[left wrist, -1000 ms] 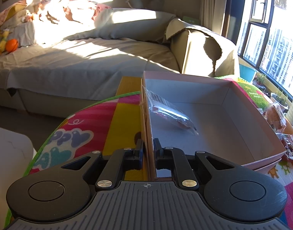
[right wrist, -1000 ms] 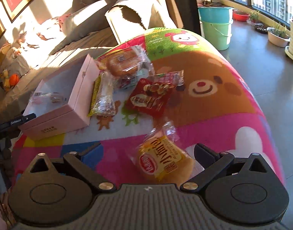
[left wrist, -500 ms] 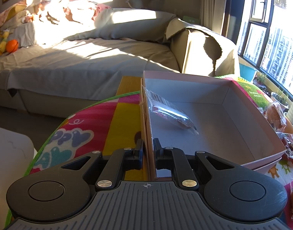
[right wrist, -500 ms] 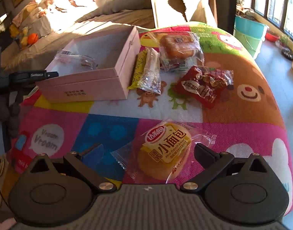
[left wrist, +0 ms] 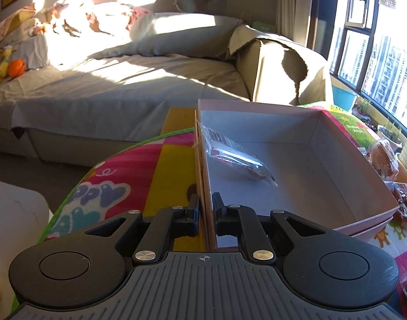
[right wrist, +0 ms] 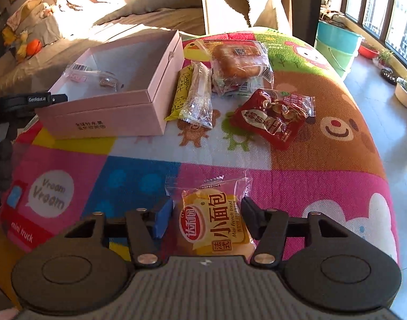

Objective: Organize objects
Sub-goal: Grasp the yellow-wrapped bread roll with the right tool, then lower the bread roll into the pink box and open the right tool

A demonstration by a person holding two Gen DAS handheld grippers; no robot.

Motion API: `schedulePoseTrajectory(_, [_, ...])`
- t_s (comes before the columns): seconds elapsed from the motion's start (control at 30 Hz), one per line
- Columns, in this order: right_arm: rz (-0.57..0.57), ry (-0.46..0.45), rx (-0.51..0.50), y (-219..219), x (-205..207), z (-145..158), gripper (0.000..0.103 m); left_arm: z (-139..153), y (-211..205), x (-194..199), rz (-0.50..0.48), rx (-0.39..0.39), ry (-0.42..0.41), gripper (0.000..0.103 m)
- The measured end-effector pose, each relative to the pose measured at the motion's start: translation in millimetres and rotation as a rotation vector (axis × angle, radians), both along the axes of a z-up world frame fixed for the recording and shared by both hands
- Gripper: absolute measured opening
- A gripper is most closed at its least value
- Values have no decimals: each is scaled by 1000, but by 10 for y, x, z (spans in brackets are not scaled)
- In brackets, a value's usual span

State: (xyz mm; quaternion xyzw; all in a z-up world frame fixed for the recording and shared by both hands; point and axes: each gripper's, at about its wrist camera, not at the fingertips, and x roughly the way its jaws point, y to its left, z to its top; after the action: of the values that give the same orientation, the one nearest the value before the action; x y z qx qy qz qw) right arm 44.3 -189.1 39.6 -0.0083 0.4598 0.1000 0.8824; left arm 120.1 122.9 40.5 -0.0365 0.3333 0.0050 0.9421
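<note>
Left gripper angled down, clamped on the near wall of the pink box; one clear packet lies inside. Right gripper pitched steeper over the mat, jaws just been closing around the bread pack; we can't tell if the pads press it. Pack's lower end hidden behind the gripper body. Other snacks sit right of the box.
</note>
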Motion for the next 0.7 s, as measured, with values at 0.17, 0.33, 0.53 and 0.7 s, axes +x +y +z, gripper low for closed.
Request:
schedulePoseTrajectory(0.17, [12, 18, -2, -19, -140, 66, 53, -2, 10, -5, 0, -2, -1, 12])
schedulePoseTrajectory(0.33, [56, -14, 44, 54, -179, 331, 51, -3, 15, -14, -6, -8, -1, 13])
schedulePoseTrajectory(0.53, [133, -140, 103, 252, -42, 880, 51, -8, 21, -25, -10, -17, -5, 13])
schedulePoseTrajectory(0.7, [188, -330, 150, 660, 403, 1422, 51, -1, 26, -24, -16, -18, 0, 13])
